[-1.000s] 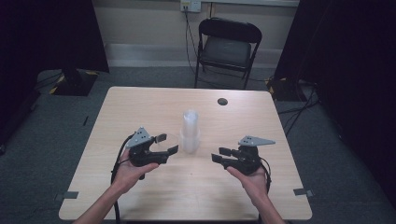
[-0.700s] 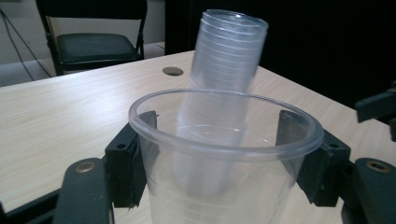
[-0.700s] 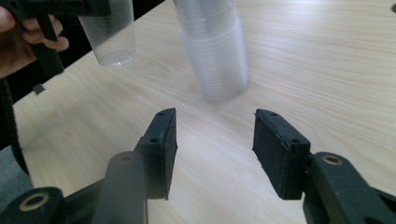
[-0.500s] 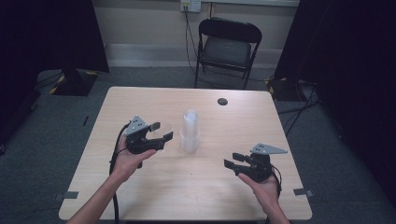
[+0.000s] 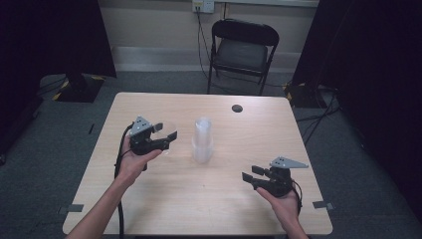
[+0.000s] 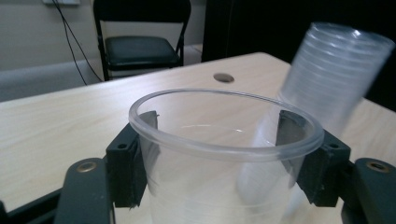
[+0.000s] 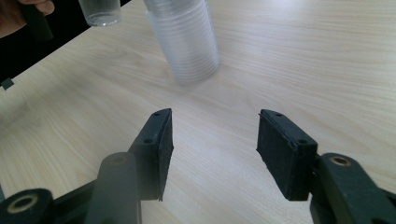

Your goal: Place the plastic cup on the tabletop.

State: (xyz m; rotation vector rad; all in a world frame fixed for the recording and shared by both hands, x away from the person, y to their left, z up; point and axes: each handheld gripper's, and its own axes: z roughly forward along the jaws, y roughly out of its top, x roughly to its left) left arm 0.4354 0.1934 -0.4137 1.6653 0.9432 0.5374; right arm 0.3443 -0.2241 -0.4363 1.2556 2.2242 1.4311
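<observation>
Clearly see-through, the single plastic cup was a plain, thin-walled tumbler with a rolled rim, wider at its mouth than lower down, and the tabletop showed through its wall. It stood upright between the two black pads of the left gripper, which were clamped on its sides just below the rim. From the high view, that cup was held above the left part of the table, a little to the left of the stack of cups and apart from it. The stack was made of the same clear plastic, many cups nested one in another so that their rims formed close rings up its height; it stood near the middle of the table. In the left gripper view it looked blurred and slanted just behind the held cup. The right gripper hovered low over the near right part of the table, well apart from the stack; its jaws had just been opening and stood wide with only bare wood between them. Farther back, a dark round hole marked the tabletop, and a black folding chair stood beyond the far edge.
</observation>
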